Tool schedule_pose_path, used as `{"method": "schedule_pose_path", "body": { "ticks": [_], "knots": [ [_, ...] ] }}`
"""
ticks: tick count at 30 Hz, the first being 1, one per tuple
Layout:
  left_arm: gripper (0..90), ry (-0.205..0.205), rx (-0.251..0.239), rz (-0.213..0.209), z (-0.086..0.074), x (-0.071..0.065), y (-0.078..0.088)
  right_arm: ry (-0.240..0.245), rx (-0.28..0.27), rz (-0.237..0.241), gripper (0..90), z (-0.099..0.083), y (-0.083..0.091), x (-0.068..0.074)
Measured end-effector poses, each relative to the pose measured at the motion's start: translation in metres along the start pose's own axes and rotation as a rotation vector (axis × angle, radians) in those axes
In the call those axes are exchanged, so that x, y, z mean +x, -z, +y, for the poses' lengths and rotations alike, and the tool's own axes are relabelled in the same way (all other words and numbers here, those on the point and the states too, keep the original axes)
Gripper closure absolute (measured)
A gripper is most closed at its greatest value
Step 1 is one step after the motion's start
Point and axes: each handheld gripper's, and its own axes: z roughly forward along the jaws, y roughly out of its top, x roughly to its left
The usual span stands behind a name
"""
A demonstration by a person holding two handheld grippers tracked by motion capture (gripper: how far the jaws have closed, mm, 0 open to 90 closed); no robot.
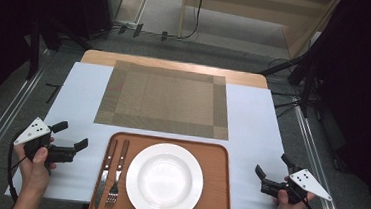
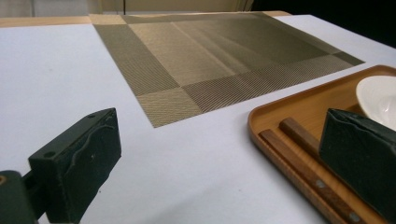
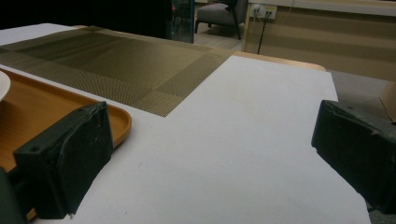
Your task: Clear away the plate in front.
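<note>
With both sets of jaws spread wide and empty, left gripper [image 1: 73,135] sits just left of the tray [image 1: 217,187], right gripper [image 1: 271,170] right of it; knife [image 1: 104,174] nearest left jaws.

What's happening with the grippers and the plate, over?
Left gripper open, right gripper open, both empty. Plate untouched on tray. Nothing blocking.
</note>
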Motion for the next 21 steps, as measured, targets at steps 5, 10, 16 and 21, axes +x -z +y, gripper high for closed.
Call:
{"method": "schedule_pose_path", "body": {
  "ticks": [5, 10, 16, 21],
  "knots": [
    [0.0, -0.001, -0.01, 0.029, -0.003, 0.006, 0.006, 0.001, -0.001, 0.001, 0.0, 0.0, 0.0, 0.0],
    [0.0, -0.006, -0.01, 0.038, -0.009, 0.01, 0.013, 0.004, 0.0, 0.001, 0.0, 0.0, -0.001, 0.0],
    [0.0, -0.009, -0.007, 0.045, -0.012, 0.01, 0.013, -0.004, 0.001, -0.001, 0.0, 0.0, 0.0, -0.001],
    [0.0, -0.014, 0.004, 0.039, -0.014, 0.009, 0.009, 0.003, 0.002, 0.0, 0.0, 0.0, -0.001, -0.001]
  ]
}}
